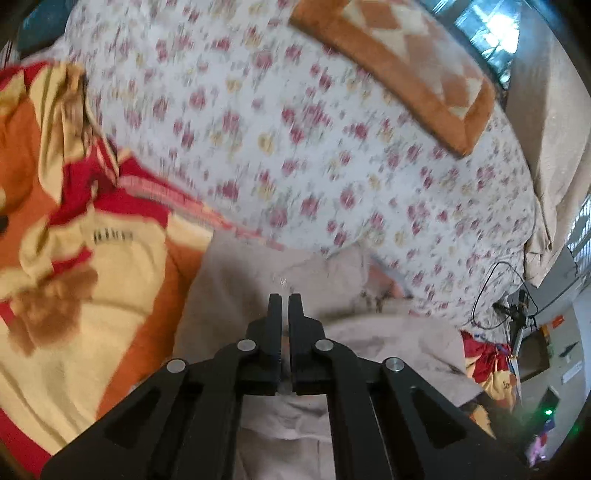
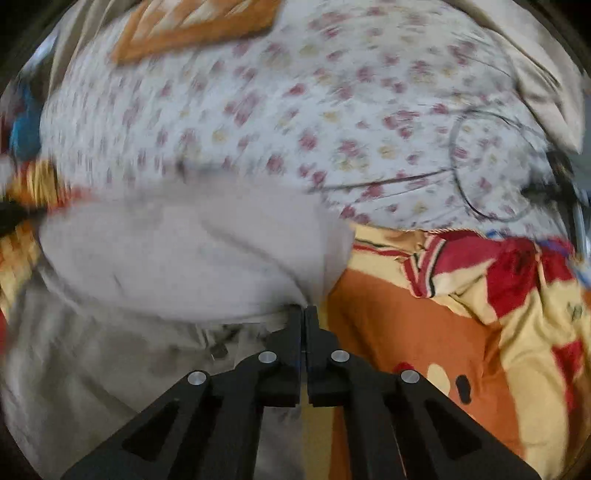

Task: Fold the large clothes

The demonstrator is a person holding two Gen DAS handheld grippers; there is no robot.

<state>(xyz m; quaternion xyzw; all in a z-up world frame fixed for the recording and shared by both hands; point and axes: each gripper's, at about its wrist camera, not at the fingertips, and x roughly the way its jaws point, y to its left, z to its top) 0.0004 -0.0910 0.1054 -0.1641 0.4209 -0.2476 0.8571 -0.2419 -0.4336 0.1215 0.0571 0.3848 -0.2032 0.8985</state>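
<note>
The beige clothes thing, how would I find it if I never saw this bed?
Look at the bed with the flowery white sheet. Near its front edge lies a bright orange, yellow and red cartoon blanket, and the beige garment is spread between the two. It is the only plain, pale cloth with no pattern, and both black tongs pinch it.

bed: floral sheet (image 1: 295, 147) covers it | on bed: orange patterned blanket (image 1: 399, 70), cartoon quilt (image 1: 92, 295) | window (image 1: 491, 29): bright daylight, top right | curtain (image 1: 554, 147): beige, beside bed | black cable (image 1: 487, 295) at bed edge
</note>
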